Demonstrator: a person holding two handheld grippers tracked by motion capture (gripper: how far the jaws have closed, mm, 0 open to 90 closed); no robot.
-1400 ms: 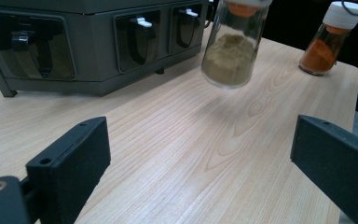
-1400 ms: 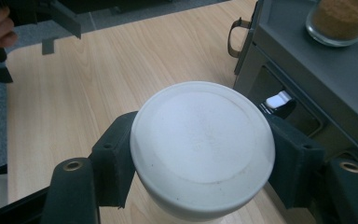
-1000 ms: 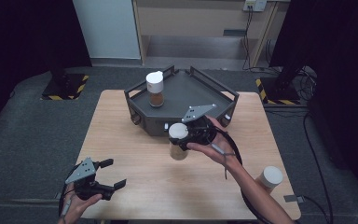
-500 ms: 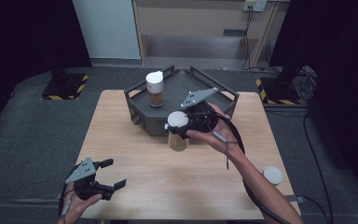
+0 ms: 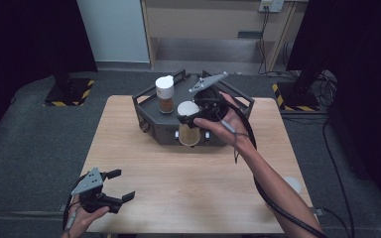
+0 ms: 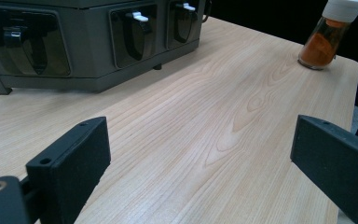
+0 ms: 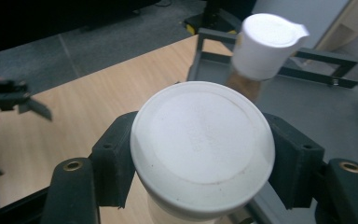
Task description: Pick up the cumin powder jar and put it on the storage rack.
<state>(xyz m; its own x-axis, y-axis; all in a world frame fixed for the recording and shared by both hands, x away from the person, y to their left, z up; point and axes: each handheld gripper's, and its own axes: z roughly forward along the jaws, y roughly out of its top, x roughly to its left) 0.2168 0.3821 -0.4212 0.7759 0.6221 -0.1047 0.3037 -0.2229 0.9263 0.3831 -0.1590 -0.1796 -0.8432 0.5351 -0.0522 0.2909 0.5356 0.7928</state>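
A: Where is the spice jar (image 5: 189,130) relative to the grey rack (image 5: 146,106)?

B: It hangs at the rack's front edge, off the table (image 5: 178,188), held by the right gripper (image 5: 191,119). The jaws are clamped on the jar's white cap (image 7: 201,145), one pad on either side.

A: Is the cap the right place to hold it?

B: Probably. The cap looks like rigid plastic, wide and round, so the pads get a firm seat. The body below seems to be smooth glass, likely slippery and breakable, and the powder adds little weight.

A: Any risk?

B: If the cap is loose, the body could turn or drop. Another jar (image 5: 165,93) stands inside the rack, just behind, so clearance is tight.

A: And the left gripper (image 5: 114,186)?

B: Well in front of the rack, near the table's edge, jaws spread wide and holding nothing. A third jar (image 6: 328,35) stands beyond it.
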